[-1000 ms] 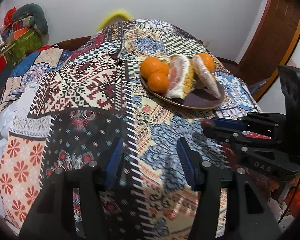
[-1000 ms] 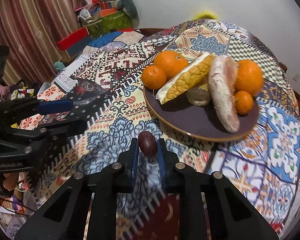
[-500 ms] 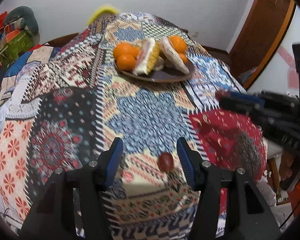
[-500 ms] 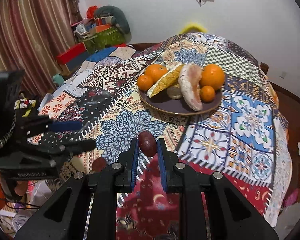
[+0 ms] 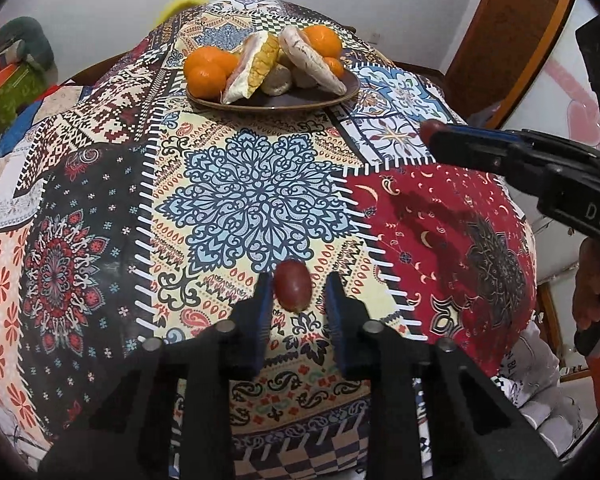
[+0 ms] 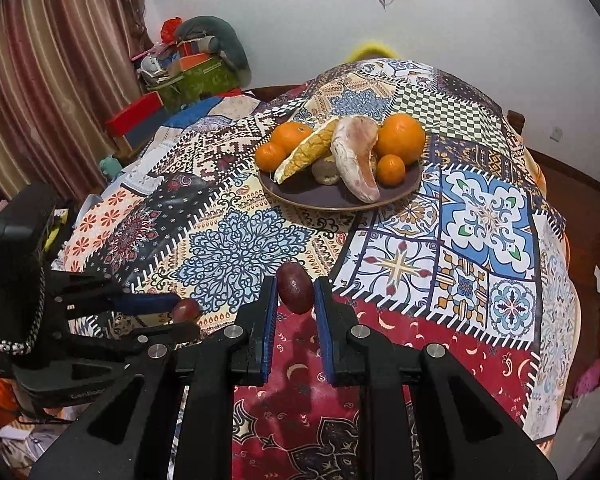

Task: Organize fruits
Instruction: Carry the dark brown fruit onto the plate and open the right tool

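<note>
Left wrist | right gripper (image 5: 430, 132) body reads "DAS" (rest cut off)

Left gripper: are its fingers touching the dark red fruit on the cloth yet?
Cannot tell. In the left wrist view the left gripper straddles the fruit: gap at its right finger, left side unclear.

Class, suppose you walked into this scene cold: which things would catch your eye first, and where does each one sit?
The plate heaped with bright oranges at the far middle of the patchwork tablecloth stands out first. Next, the right gripper pinches a dark red fruit above the near edge. The left gripper stands open around a second red fruit lying on the cloth.
</note>
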Available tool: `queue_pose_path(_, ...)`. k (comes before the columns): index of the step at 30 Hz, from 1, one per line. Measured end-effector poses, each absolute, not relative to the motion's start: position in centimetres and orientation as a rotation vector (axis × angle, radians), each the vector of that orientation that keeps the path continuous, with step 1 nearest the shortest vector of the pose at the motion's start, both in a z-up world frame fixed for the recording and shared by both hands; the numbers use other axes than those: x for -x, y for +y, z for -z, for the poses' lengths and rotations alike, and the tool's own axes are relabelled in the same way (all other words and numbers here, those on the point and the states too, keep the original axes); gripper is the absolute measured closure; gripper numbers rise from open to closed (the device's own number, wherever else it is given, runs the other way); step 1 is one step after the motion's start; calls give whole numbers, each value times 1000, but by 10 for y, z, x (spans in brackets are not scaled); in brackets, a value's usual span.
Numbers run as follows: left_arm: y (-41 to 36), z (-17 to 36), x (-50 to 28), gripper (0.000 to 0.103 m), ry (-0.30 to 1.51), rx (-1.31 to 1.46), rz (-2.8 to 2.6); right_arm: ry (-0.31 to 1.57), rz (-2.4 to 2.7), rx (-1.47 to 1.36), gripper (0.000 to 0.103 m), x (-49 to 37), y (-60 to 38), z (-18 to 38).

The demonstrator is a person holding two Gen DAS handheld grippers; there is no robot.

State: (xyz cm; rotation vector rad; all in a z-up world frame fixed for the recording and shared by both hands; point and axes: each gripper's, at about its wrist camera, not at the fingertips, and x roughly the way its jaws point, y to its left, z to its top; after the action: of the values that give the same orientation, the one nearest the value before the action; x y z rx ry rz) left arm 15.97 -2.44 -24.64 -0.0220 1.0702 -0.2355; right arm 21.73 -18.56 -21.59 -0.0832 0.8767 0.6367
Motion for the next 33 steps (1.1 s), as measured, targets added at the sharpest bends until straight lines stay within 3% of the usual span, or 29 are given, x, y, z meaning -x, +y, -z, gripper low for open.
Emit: queue_pose_path(33,-18,201,-270,84,903,47,238,831,-656,28,86,-297,-174,212)
